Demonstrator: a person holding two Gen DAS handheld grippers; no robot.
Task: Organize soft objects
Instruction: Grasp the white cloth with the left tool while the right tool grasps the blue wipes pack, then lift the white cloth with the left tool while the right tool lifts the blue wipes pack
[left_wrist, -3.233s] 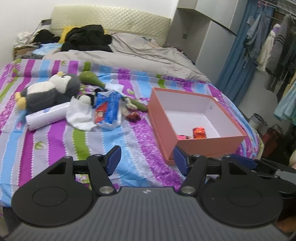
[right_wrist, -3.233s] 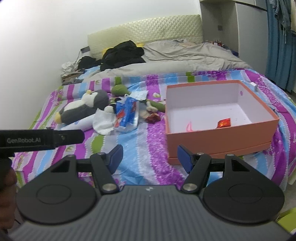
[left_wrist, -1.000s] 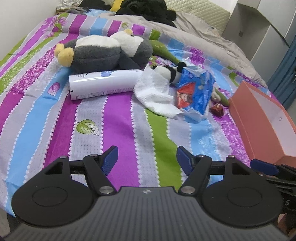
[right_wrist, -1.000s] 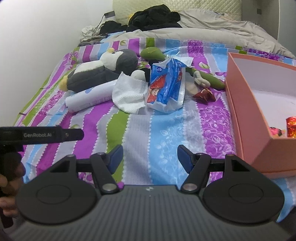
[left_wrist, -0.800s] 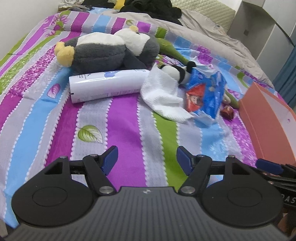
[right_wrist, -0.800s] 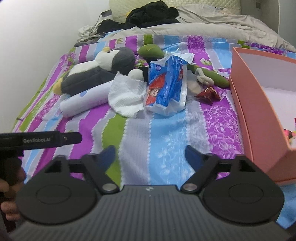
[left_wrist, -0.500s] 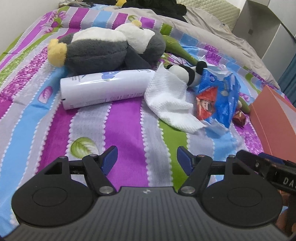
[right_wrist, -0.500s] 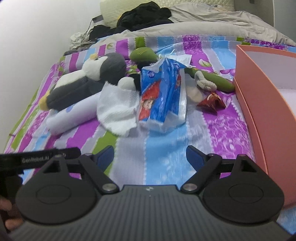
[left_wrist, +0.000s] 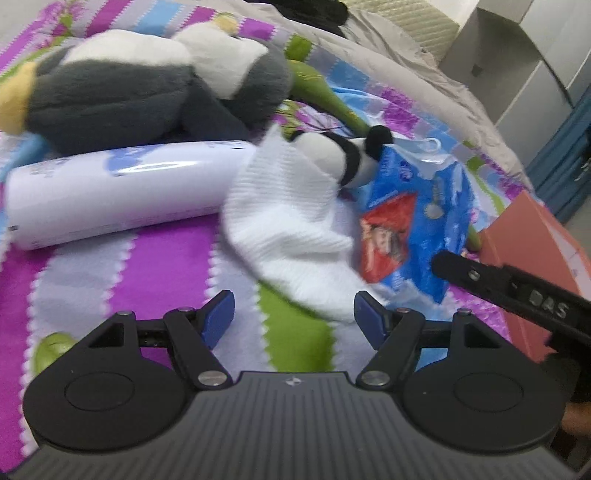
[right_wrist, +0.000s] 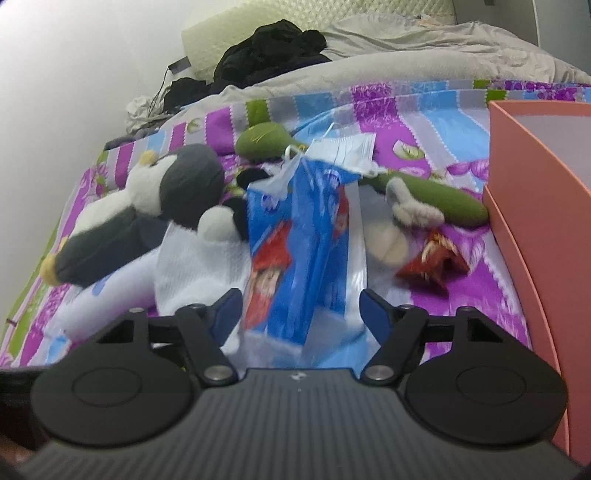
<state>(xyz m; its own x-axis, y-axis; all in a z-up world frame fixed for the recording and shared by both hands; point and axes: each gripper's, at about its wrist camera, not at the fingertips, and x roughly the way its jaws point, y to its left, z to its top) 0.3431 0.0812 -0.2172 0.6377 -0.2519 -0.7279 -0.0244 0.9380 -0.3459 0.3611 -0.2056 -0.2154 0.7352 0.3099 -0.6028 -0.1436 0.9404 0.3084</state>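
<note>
Both grippers have come in a lot closer to the pile on the bed (left_wrist: 155, 258) compared with a few seconds back, when the whole striped cover and the orange box (right_wrist: 535, 206) were in view from farther off. Now the left gripper (left_wrist: 293, 314) sits just short of the white cloth (left_wrist: 288, 221), fingers spread wide with nothing between them. The right gripper (right_wrist: 301, 308) has the blue snack bag (right_wrist: 303, 236) sitting right in its gap; its fingers have just been closing in a bit, but they aren't pressing on the bag, so it's released, not grasping.

The soft stuff is all bunched together: the grey penguin plush (left_wrist: 140, 85) lies behind the white tube (left_wrist: 122, 188), the little panda plush (left_wrist: 340, 155) is half tucked under the cloth, and the green plush (right_wrist: 436, 199) is right up against the box wall.

My worry is that everything overlaps. If the right gripper clamps here it'll probably crinkle the slippery bag, which could squirt out, or it could drag the cloth along with it. Both grippers are also very near each other, so they could bump.
</note>
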